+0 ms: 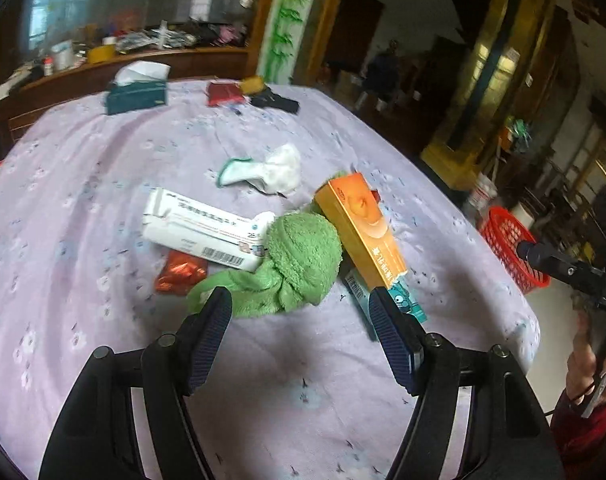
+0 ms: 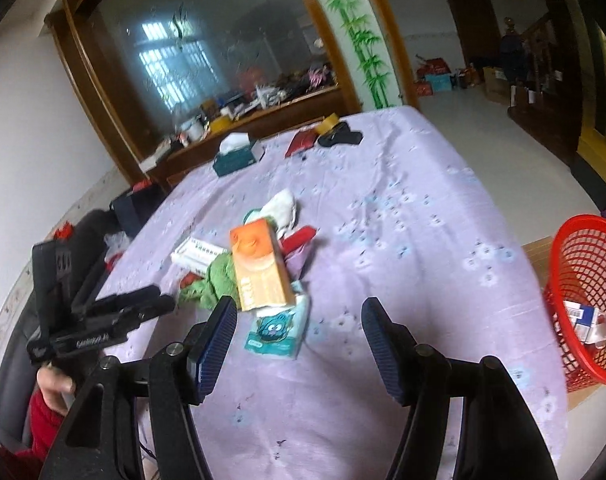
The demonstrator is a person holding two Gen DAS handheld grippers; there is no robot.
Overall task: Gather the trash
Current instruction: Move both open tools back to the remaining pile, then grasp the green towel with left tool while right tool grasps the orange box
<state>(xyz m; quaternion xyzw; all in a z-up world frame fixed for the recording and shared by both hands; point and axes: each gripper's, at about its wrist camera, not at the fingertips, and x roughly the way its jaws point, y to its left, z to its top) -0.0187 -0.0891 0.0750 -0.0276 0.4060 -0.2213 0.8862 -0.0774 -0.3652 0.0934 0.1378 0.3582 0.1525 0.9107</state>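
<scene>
Both sets of fingers gape empty over the desk, the right gripper (image 2: 299, 344) widening, while the light, stiff orange carton (image 1: 359, 226) at twelve o'clock of the left gripper (image 1: 301, 336) wants pinching across its narrow sides.

A matt floral cloth (image 1: 103, 184) covers the table, bearing a fuzzy green towel (image 1: 303, 256), a glossy orange carton (image 1: 361, 228), a shiny red foil wrapper (image 1: 181, 272) and crumpled white tissue (image 1: 281, 168), beside a red plastic mesh basket (image 2: 583, 300).
</scene>
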